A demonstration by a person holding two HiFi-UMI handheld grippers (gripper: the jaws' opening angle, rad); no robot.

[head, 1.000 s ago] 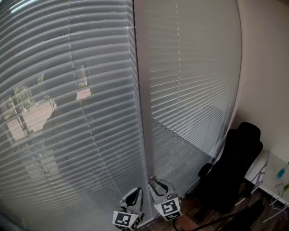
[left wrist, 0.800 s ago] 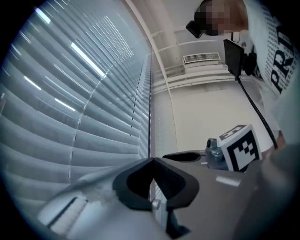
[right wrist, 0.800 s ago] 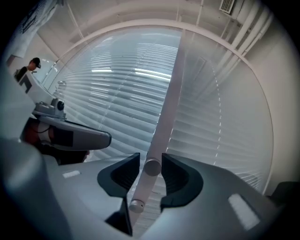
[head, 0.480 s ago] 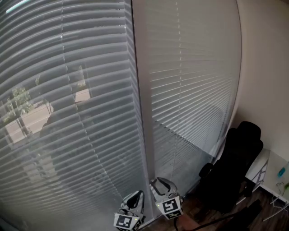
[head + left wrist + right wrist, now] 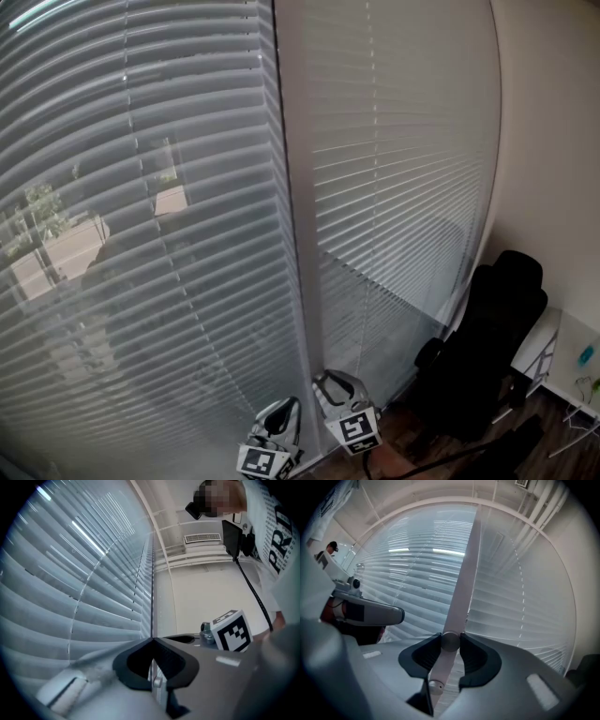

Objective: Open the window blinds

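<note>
Your right hand-held gripper (image 5: 450,641) has just been closing. Its jaws appear to pinch the white tilt wand (image 5: 465,569), whose long axis runs upright between the two slatted blinds (image 5: 141,234). Your left hand-held gripper (image 5: 152,639) has its jaws together. The shirt (image 5: 276,550) print reads "PR".

- The blinds (image 5: 187,234) have smooth slats with a soft sheen; I can't tell whether they are painted metal or plastic.
- The wand (image 5: 464,573) in front of the blinds looks like smooth, pale plastic.
- The left gripper (image 5: 152,640) has matt black jaws and a smooth grey plastic body.
- The chair (image 5: 487,347) right of the blinds is matt black.
- The floor (image 5: 405,433) below the blinds is dark, faintly glossy wood.
</note>
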